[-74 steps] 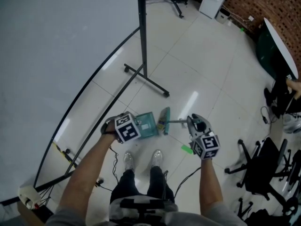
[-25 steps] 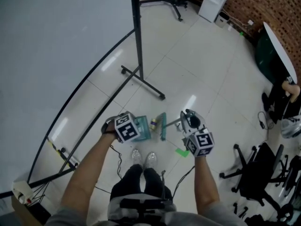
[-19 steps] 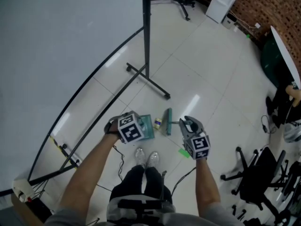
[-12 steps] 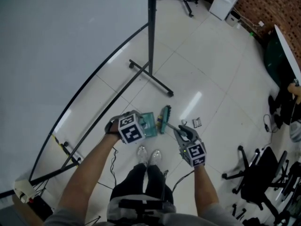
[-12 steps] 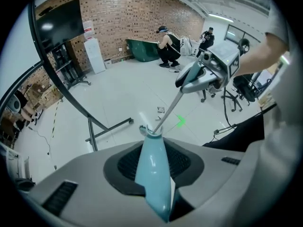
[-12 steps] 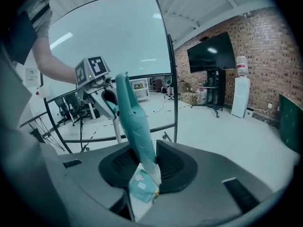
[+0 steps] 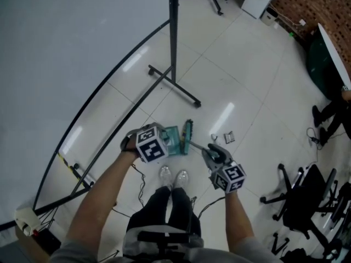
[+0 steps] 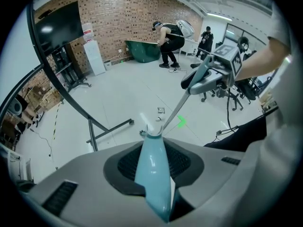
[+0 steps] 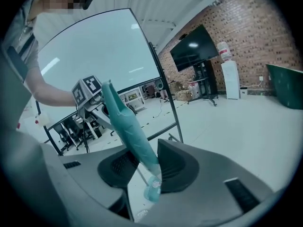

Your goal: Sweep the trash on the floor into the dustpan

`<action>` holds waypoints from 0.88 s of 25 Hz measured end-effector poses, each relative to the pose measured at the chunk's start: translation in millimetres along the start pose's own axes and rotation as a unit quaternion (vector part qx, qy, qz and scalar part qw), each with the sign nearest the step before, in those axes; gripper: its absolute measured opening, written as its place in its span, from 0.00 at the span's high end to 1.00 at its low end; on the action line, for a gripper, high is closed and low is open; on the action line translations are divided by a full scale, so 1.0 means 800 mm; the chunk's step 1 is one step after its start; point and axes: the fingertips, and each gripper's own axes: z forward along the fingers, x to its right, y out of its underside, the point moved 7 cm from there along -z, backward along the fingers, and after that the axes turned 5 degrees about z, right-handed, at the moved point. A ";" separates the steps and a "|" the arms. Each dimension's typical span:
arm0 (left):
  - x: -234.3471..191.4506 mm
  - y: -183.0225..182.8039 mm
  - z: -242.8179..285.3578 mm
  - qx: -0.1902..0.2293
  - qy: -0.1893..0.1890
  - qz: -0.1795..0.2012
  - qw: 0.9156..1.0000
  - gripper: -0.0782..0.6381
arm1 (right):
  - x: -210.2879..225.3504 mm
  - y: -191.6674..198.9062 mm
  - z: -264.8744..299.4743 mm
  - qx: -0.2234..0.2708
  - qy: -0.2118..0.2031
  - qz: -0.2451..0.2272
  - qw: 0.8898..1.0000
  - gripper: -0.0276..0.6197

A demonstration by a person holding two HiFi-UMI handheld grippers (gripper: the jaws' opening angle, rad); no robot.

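Dustpan (image 7: 173, 141) sits low at the floor (image 7: 247, 92), its handle clamped in the left gripper (image 8: 152, 150), which points steeply down, probably to keep the lip flat for the catch. The right gripper (image 9: 144, 162), angled shallowly, has the brush (image 7: 188, 136) handle between jaws that have just been easing apart, seemingly a looser pinch to let it pivot. Trash (image 7: 229, 137) lies near the brush, on the side away from the dustpan, unswept.

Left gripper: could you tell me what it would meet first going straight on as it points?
Probably the broom's shaft, just past the dustpan handle it grips; depth is unclear.
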 end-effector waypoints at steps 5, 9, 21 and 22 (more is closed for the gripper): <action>0.008 -0.007 0.003 0.004 -0.004 0.008 1.000 0.76 | 0.001 0.003 -0.013 0.004 -0.002 0.009 1.000 0.78; 0.010 -0.016 0.005 0.020 -0.005 0.026 0.999 0.76 | -0.007 -0.004 -0.028 -0.001 0.033 -0.034 0.999 0.80; 0.033 -0.066 0.036 0.018 0.044 0.103 0.994 0.76 | 0.039 -0.048 -0.116 0.087 0.141 -0.027 0.986 0.81; 0.035 -0.069 0.040 0.015 0.049 0.106 0.993 0.76 | 0.042 -0.051 -0.124 0.091 0.149 -0.032 0.984 0.81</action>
